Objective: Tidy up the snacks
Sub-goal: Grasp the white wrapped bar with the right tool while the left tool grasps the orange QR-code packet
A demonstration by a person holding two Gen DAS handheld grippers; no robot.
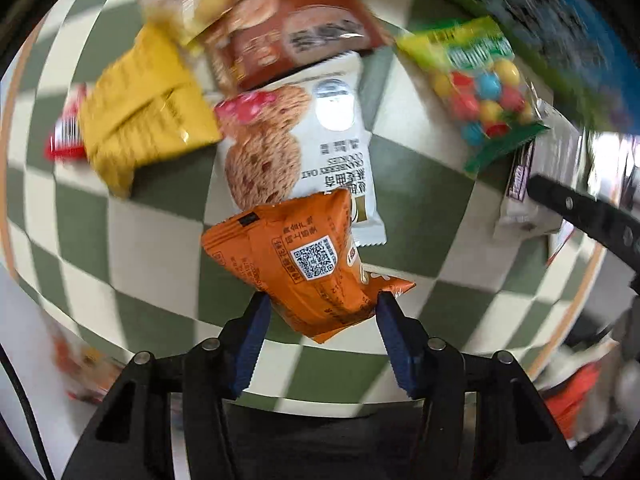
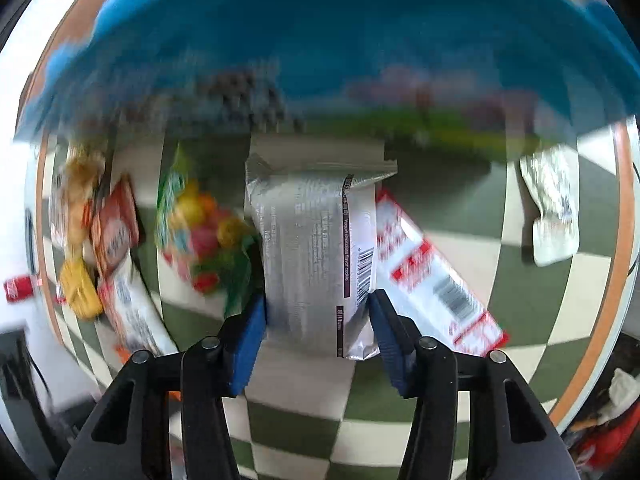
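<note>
Orange packet [image 1: 304, 268] – one; silver packet [image 2: 316, 248] – one.

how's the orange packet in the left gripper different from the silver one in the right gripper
The orange packet shows a QR code; the silver packet shows a barcode and a dark strip of print. The orange packet sits tilted and puffy between the left gripper pads; the silver packet lies flatter and straight along the right gripper. Both are sealed snack packets, each clamped by blue pads above the checkered table.

Left claw [image 1: 322, 304] clamped on a packet, right claw [image 2: 316, 306] likewise
</note>
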